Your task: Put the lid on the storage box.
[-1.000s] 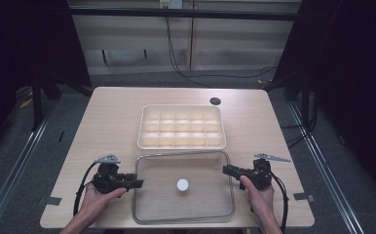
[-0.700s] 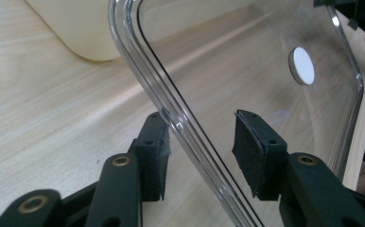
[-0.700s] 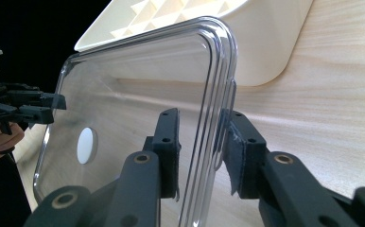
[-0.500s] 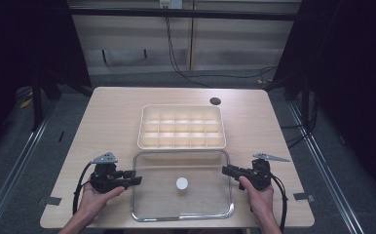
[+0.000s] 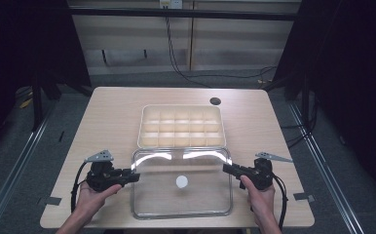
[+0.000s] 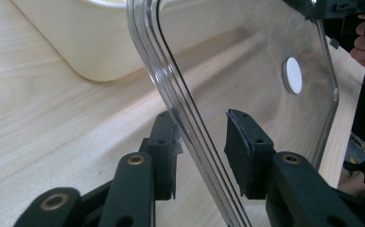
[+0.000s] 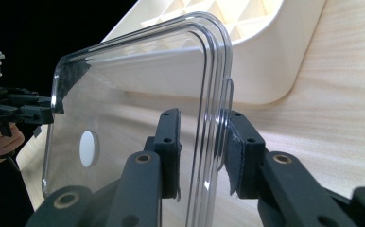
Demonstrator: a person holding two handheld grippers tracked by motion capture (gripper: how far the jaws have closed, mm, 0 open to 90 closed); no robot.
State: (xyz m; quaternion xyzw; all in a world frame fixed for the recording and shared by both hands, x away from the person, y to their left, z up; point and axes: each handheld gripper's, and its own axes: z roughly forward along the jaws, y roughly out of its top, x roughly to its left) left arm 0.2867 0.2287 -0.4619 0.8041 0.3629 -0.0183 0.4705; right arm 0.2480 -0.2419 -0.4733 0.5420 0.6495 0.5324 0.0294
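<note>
High view: the clear, rounded-rectangle plastic lid [image 5: 182, 183] with a white round sticker at its centre lies just on your side of the cream plastic compartment box [image 5: 181, 126], its far edge touching or overlapping the box's near rim; I cannot tell which. Your left gripper [image 5: 133, 176] sits at the lid's left edge and your right gripper [image 5: 226, 168] at its right edge. I judge the lid engaged on both sides but not yet carried onto the box; lifting, aligning and seating remain.

Left gripper view: your jaws straddle the lid's ribbed rim and have just been closing. The left pad meets the rim; a gap remains between rim and right pad, so the grip is not complete. The box stands beyond the lid.

Right gripper view: the jaws hold the lid's opposite rim, both pads pressing on it.

Hard to make out: the compartments appear empty, yet glare on the lid hides the box's near row. Whether the lid rests on the light wooden table [image 5: 113, 122] or is raised is not determinable.
</note>
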